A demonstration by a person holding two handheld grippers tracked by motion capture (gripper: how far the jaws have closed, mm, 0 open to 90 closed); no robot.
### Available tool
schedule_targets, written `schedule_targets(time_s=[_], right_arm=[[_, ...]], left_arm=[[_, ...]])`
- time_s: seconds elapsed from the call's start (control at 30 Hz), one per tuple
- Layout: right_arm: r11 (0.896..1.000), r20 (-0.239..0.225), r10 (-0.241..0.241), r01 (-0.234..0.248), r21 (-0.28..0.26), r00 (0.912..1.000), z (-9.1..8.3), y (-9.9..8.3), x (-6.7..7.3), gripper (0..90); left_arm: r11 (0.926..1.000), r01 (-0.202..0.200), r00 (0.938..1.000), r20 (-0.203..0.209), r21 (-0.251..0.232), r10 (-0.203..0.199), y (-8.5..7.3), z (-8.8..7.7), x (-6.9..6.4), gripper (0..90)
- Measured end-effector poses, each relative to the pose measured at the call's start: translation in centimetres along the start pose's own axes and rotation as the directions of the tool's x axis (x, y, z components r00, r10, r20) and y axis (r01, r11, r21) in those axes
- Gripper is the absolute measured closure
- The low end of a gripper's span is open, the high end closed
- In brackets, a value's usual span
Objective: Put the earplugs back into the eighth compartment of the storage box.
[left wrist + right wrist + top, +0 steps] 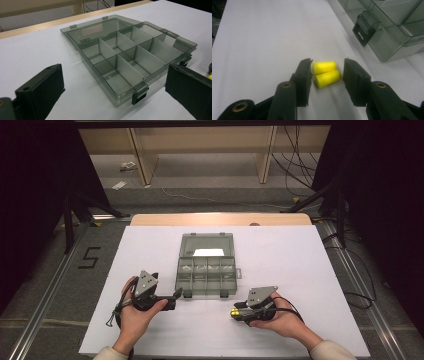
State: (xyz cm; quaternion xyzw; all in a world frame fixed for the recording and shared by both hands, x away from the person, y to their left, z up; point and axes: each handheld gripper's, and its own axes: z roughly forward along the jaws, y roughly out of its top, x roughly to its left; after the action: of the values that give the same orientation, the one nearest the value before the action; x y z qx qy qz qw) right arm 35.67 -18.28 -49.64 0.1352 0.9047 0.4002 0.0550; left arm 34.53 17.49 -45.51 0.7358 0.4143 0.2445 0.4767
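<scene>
Two yellow foam earplugs (325, 72) lie side by side on the white table sheet, between the black jaws of my right gripper (327, 65). The left pad touches them; a thin gap remains at the right pad, so the gripper is open around them. From above, the earplugs (233, 312) show as a yellow spot at the tip of the right gripper (237, 311). A smoky clear compartment box (178, 276) lies open mid-table, its lid (207, 242) folded back. My left gripper (176, 298) points at the box (107, 87), jaws wide open and empty.
The box's dividers form several empty compartments, and black latches (364, 27) hang at its front edge. A white sheet (300, 265) covers the table. Shelving and loose cables stand on the floor beyond the far edge.
</scene>
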Motion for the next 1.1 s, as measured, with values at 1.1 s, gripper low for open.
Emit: schedule_targets(time_s=[1.1], right_arm=[[1.000, -0.004, -0.001, 0.001, -0.007, 1.0000, -0.60, 0.34, 0.10, 68.1]], left_arm=[[1.0000, 0.000, 1.0000, -0.007, -0.004, 0.000, 0.11, -0.07, -0.03, 2.1]])
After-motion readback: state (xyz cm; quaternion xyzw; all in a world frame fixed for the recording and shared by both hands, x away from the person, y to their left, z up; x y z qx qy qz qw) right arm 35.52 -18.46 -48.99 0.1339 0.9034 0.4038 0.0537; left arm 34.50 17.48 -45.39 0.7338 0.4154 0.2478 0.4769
